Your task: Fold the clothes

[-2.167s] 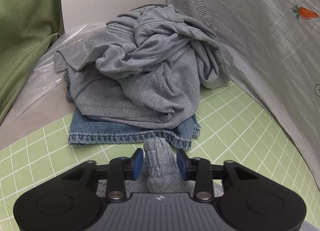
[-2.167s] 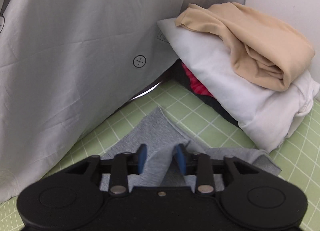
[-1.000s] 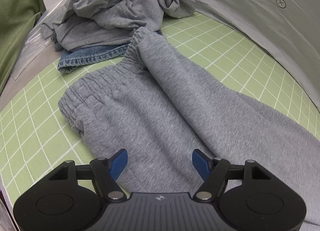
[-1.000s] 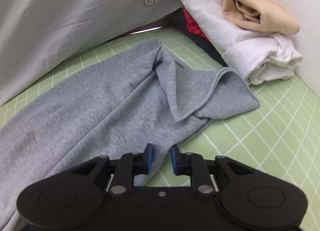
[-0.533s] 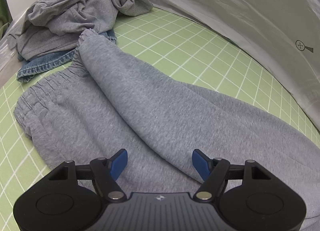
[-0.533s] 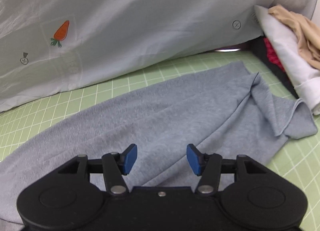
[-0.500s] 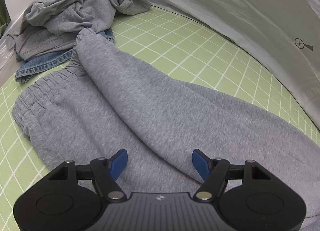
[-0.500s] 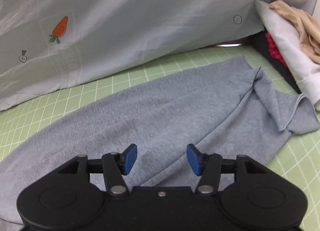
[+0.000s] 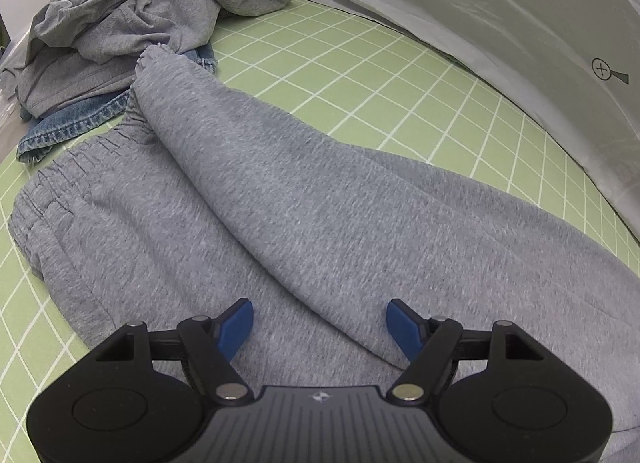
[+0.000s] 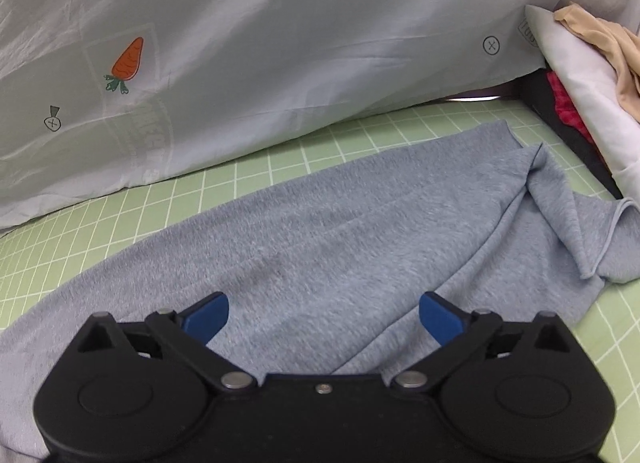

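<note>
Grey sweatpants (image 9: 280,199) lie spread across the green grid mat (image 9: 360,63). Their elastic waistband (image 9: 52,191) sits at the left, and one leg is folded over the other with its cuff near the pile at the back. My left gripper (image 9: 320,323) hovers open above the pants, with nothing between its blue pads. In the right wrist view the same sweatpants (image 10: 340,239) run to a rumpled, creased end at the right. My right gripper (image 10: 324,317) is wide open over them and holds nothing.
A crumpled grey hoodie (image 9: 140,3) lies on folded jeans (image 9: 68,123) at the back left. A stack with a white garment (image 10: 580,83) and a beige one (image 10: 600,35) stands at the far right. A pale carrot-print sheet (image 10: 260,63) walls the mat's far side.
Both grippers let go of the sweatpants, opened and pulled back from them. In the last half second the right gripper opened wider and the views shifted slightly.
</note>
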A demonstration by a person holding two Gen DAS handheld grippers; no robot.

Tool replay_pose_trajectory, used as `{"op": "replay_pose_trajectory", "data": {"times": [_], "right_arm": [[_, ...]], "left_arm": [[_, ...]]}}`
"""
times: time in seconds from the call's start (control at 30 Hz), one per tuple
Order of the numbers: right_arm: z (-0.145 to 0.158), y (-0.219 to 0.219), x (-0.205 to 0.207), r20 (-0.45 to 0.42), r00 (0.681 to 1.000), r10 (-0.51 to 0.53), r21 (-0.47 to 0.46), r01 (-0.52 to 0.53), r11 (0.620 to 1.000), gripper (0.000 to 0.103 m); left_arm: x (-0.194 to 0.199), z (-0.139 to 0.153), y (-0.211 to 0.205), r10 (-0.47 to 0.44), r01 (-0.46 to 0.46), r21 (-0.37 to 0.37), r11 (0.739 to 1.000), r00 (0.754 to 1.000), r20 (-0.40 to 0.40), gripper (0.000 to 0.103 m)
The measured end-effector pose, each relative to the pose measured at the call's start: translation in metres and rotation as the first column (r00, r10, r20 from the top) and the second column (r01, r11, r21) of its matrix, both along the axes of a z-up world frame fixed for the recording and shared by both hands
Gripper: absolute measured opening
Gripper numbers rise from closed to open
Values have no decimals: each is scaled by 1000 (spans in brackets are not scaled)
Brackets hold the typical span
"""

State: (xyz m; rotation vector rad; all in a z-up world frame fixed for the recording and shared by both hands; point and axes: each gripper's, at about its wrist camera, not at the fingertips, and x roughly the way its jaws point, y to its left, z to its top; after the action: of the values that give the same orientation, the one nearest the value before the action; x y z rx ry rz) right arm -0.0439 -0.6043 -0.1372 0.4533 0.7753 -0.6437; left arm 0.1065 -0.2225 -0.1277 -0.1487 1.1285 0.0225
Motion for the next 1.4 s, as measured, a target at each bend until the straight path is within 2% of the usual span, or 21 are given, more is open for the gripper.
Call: {"op": "replay_pose_trajectory", "data": {"times": [0.23, 0.3, 0.37, 0.77, 0.9, 0.97, 1.0, 1.07, 1.1, 1.13, 1.17, 1.2, 1.23, 1.4], "right_arm": [[0, 2, -3, 41, 999, 8, 28, -9, 1000, 102], [5, 4, -2, 75, 997, 28, 16, -29, 999, 102], [5, 4, 1, 92, 995, 50, 46, -54, 997, 102], [-10, 0, 4, 64, 998, 9, 163, -19, 986, 102], [-15, -4, 6, 51, 999, -11, 197, 1, 980, 98], [-14, -10, 11, 40, 999, -34, 196, 26, 980, 88], [-13, -12, 12, 33, 998, -46, 187, 39, 982, 83], [-10, -18, 14, 30, 997, -70, 176, 64, 982, 51], [-9, -21, 13, 34, 996, -81, 176, 74, 982, 47], [-7, -25, 13, 39, 995, -93, 177, 84, 981, 37], [-5, -28, 12, 43, 994, -104, 177, 95, 980, 22], [-2, -31, 13, 55, 993, -102, 175, 91, 980, 15], [1, -34, 13, 69, 993, -97, 172, 84, 981, 5], [17, -57, 46, 168, 983, -71, 175, 41, 984, 1]], "left_arm": [[-1, 0, 1, -11, 11, 4, 1000, 1000, -1, 75], [-1, 0, 1, -12, 12, 5, 1000, 1000, 0, 76], [-2, 0, 0, -17, 17, 9, 1000, 1000, -1, 78], [-2, 0, -4, -38, 38, 24, 999, 999, 2, 79], [2, 1, 0, -19, 19, -8, 1000, 1000, 13, 79], [7, 2, 3, -2, 3, -34, 999, 1000, 23, 76], [10, 3, 5, 9, -7, -48, 999, 999, 32, 70], [17, 5, 9, 43, -39, -70, 997, 998, 48, 59], [20, 6, 11, 62, -57, -81, 995, 997, 56, 46], [23, 8, 13, 81, -75, -92, 993, 995, 63, 36], [27, 9, 16, 100, -92, -103, 990, 993, 70, 6], [30, 10, 18, 119, -109, -114, 987, 990, 77, 1], [33, 11, 20, 138, -126, -126, 984, 987, 84, 1], [55, 24, 19, 144, -116, -169, 979, 975, 167, 0]]}}
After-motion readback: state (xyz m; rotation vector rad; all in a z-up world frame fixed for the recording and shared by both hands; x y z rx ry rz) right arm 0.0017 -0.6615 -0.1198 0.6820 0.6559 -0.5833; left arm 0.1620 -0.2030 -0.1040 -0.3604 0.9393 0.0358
